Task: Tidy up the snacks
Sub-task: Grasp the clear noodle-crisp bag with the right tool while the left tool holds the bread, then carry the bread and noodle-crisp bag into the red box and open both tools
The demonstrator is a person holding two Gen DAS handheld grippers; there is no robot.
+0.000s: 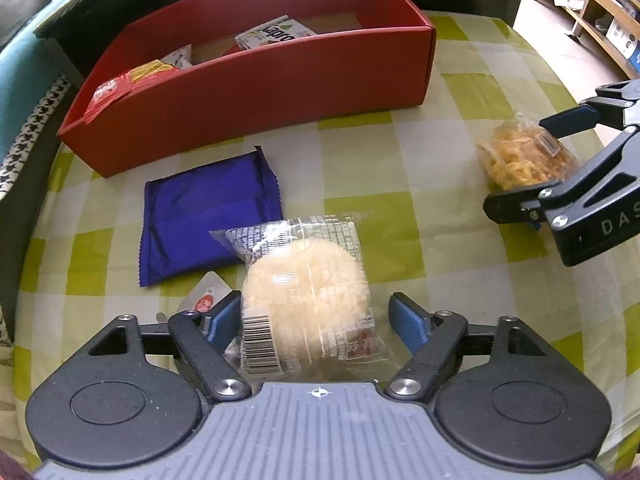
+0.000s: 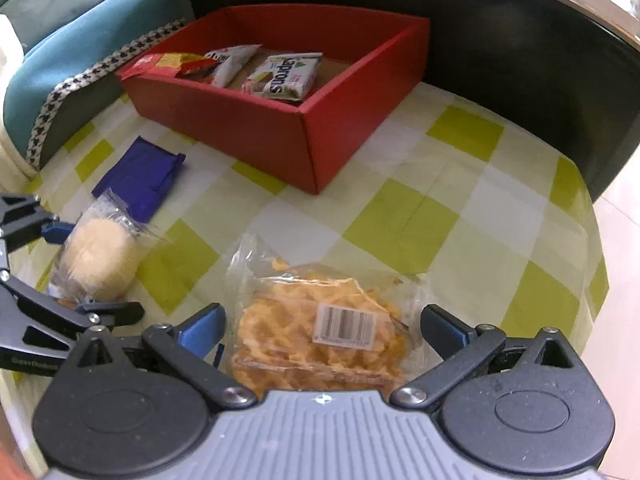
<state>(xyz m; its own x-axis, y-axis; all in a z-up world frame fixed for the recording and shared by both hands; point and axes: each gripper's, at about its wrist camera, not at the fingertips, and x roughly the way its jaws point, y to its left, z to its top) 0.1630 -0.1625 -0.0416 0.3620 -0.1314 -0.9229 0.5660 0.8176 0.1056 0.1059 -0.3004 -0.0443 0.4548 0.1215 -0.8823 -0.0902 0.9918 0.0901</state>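
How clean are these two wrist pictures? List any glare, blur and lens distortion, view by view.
Left wrist view: fisheye bends the long red cardboard box into a curve; glare streaks the clear wrapper of the pale round cake; the shelving at top right is washed out. Right wrist view: the green-and-white checked tablecloth bulges; the floor at right is overexposed; the whole frame is slightly soft.

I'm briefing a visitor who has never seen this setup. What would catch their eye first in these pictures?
Probably the red box at the back of the green-checked tablecloth, with a few snack packets already inside. Nearer, the left gripper straddles a pale round cake in clear wrap, and the right gripper straddles a clear bag of orange crisps, jaws apart on both. A blue packet lies flat before the box.
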